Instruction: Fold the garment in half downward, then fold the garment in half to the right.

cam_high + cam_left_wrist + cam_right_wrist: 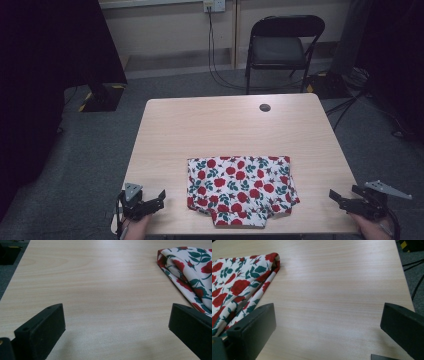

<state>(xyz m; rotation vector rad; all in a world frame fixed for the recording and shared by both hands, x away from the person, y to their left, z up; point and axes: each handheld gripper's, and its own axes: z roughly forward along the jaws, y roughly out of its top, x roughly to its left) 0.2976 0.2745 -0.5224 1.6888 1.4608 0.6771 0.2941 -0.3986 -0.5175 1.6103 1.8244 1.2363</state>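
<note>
Black jaws of my two tools frame the bottom of what I see, and both pairs stand wide apart with nothing between them. From the high view, my left hand-held gripper (152,200) sits at the near left corner of the bench (225,125), jaws spread and empty, pointing roughly toward the cloth. My right hand-held gripper (342,197) sits at the near right edge of the bench, also spread and empty, its jaws aimed leftward at the cloth. Between them lies the folded cloth (242,190), white with red roses and green leaves, resting flat near the front edge of the bench, a little right of its centre line. Its far edge runs straight, while the near edge is uneven, with a flap jutting toward me. Neither tool touches it; each is near but clearly apart from it. In the left gripper view the folded cloth (192,272) shows at the upper right, its layered edge lying on bare wood, just past the right-hand jaw. In the right gripper view the folded cloth (239,290) shows at the left, its fold edge running diagonally down behind the left-hand jaw. Farther off on the bench I see a small dark round hole (265,107), and beyond the far edge a black folding chair (280,47) stands on the grey carpet.
</note>
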